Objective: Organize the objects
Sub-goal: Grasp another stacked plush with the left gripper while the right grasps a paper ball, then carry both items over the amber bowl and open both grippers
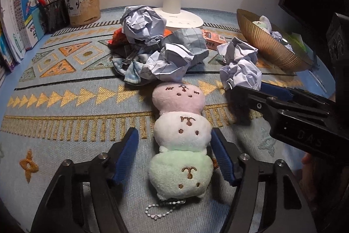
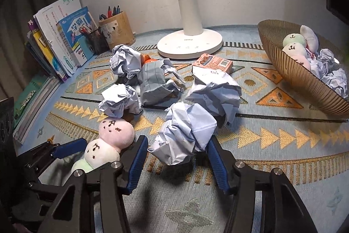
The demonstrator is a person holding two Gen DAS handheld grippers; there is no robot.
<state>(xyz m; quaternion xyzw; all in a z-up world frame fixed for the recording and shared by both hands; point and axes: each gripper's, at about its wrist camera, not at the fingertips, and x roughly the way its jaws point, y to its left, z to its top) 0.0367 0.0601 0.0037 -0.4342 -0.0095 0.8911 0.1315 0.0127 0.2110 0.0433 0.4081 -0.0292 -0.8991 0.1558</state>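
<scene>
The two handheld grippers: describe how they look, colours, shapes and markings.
The left gripper and the right gripper match: black angular linkage frames joined by round silver pivot bolts, each ending in two fingers faced with ribbed blue pads. In the left wrist view, the right gripper's black body shows embossed lettering, too faint to read fully. No cables or sleeves are visible.

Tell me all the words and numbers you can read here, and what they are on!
"DAS": on the black body of the right gripper, as the left wrist view shows it.
"学霸": big characters on the blue workbook leaning by the wall.
Pink box: a barcode and print, too small to read.
Lamp base: a small mark, too blurred to read.
Bamboo pen holder: a label, too blurred to read.
Crumpled paper: handwriting, not legible.
</scene>
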